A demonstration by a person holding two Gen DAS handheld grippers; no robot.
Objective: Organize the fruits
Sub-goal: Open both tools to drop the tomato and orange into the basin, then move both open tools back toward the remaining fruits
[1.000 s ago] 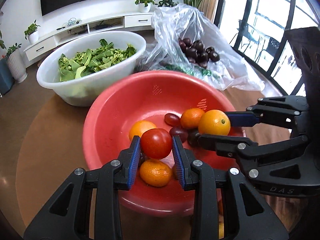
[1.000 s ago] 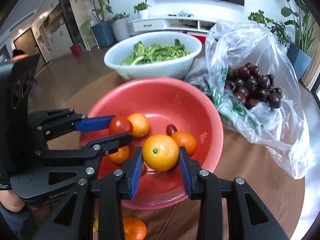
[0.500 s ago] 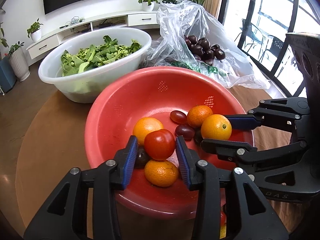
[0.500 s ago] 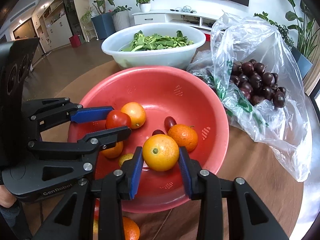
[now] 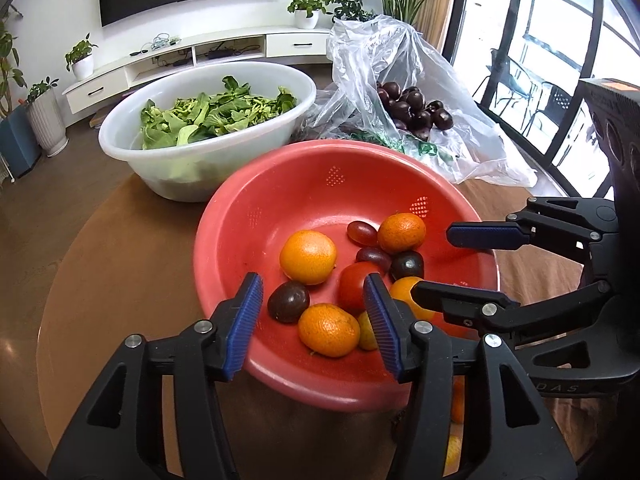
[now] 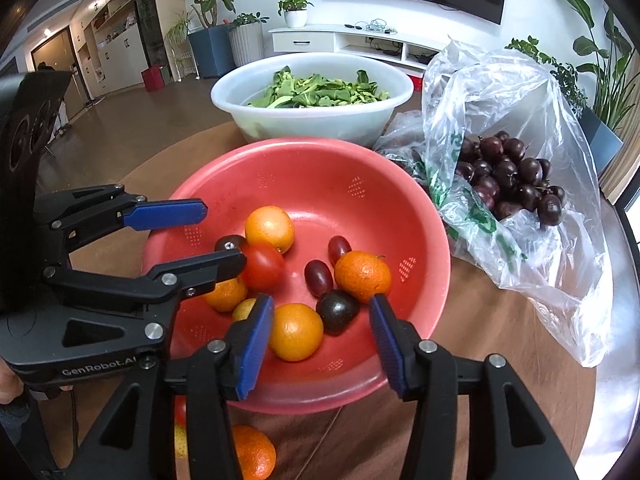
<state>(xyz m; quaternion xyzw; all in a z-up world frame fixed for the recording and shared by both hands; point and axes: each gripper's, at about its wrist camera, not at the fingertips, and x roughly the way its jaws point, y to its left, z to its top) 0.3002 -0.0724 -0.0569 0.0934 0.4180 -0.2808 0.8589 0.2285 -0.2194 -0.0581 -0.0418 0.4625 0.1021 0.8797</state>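
A: Both tools hang over the round red plastic basin (image 5: 240,216) with nothing between their blue pads. Why there?

B: Because each has just let a fruit go. The left tool (image 5: 312,320) has been spreading its jaws; the smooth red tomato (image 5: 354,286) lies in the basin just ahead of its right pad, touching neither pad as far as I can judge. The right tool (image 6: 320,332) has been spreading too, and the round orange citrus fruit (image 6: 295,332) rests on the basin floor just beyond its left pad, free.

A: So the basin is the collecting place?

B: That is my reading. It already holds several oranges, 2 small oval red fruits and dark round ones, all gathered low on the side nearest the tools, where the sloping wall lets them roll.

A: And what is left?

B: A crinkled clear plastic bag of dark cherries (image 6: 516,184) lies beyond the right tool on the brown round surface (image 5: 120,264). A loose mandarin (image 6: 254,452) sits below that tool, outside the basin. The white plastic tub of green leaves (image 5: 200,152), beyond the left tool, is not fruit, so probably stays.
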